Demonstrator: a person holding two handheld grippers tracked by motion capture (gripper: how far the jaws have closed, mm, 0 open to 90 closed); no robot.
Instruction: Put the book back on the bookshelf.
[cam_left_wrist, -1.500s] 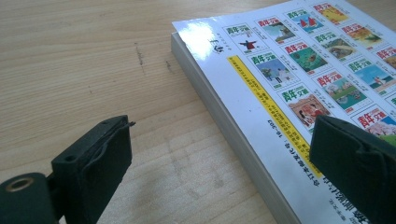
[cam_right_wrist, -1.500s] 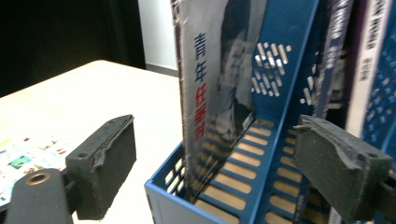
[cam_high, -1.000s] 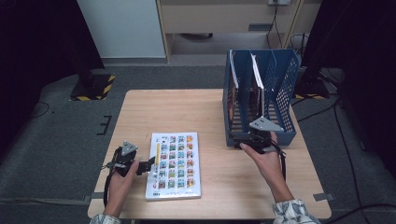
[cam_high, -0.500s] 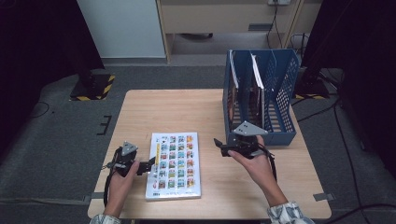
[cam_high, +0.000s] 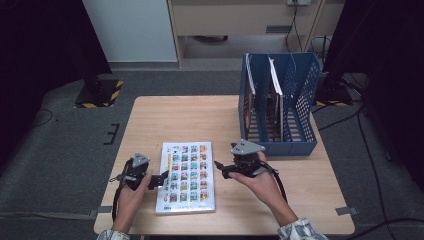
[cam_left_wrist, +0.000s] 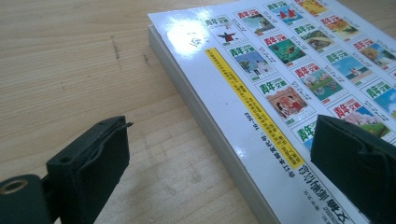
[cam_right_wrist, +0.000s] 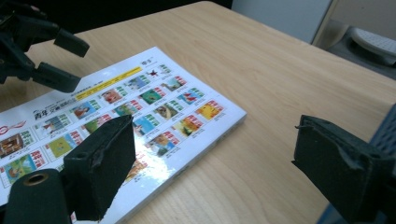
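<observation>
Right tongs (cam_high: 220, 168) nearer book (cam_high: 187, 175)

Pale wooden bench (cam_high: 210, 117) stood on grey carpet floor (cam_high: 60, 145). Behind it, a white panel (cam_high: 132, 30) and beige cabinet (cam_high: 240, 20). Dark surroundings; yellow-black hazard tape (cam_high: 112, 95) at left.

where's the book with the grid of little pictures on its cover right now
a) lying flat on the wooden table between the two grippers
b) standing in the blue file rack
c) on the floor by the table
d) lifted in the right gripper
a: the book lies flat on the wooden table, with the left gripper at one side and the right gripper at the other, both open and gripping nothing.
</observation>
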